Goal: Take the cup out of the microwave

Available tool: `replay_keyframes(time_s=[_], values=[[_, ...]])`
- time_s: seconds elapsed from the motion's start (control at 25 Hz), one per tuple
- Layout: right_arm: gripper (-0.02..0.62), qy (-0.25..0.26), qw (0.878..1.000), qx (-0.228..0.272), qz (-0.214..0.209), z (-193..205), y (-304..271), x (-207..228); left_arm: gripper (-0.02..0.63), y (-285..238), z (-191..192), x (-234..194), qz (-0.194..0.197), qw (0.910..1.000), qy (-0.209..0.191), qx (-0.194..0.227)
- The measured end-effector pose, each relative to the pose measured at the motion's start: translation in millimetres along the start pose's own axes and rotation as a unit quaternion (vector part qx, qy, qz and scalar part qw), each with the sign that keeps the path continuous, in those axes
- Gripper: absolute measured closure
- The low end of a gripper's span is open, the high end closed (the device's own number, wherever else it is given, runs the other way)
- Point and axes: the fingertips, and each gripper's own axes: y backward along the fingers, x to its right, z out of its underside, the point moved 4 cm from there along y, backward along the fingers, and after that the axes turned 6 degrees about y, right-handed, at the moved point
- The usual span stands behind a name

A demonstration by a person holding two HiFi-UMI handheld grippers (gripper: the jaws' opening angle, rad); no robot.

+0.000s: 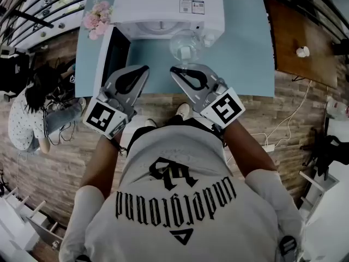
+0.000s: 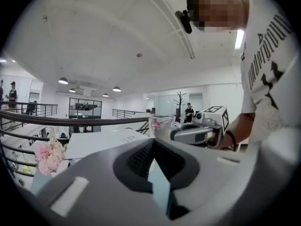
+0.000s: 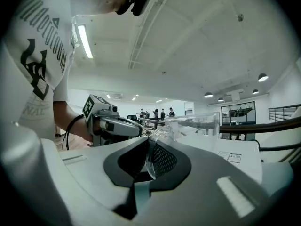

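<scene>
Both forearms reach forward, level, the left gripper (image 1: 144,68) with jaws pressed together on nothing, the right gripper (image 1: 175,70) at its three o'clock pinching the clear cup (image 1: 185,47) by its near side, at twelve o'clock, just outside the open white microwave (image 1: 163,4).

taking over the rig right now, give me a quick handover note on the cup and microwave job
Right hand-held gripper: shut on the handle of the clear glass cup, holding it in the air.
Left hand-held gripper: shut, nothing in it, beside the right one.
Cup: outside the white microwave, just in front of its opening, above the blue table.
Microwave door: swung open to the left.
Done: the cup is out of the microwave.
Left: probably set the cup on the table and release it. The door is not yet closed.
</scene>
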Motion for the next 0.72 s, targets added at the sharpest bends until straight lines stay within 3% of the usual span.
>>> replay_keyframes(time_s=[0.36,0.72], values=[[0.588,-0.001,0.999,-0.001,0.038,-19,-17,-51,0.555,68,9,-1,0.044,0.999,-0.001,-0.01],[0.586,0.024,0.997,0.014,0.068,-46,-34,-124,0.556,162,4,4,0.061,0.998,-0.004,0.017]])
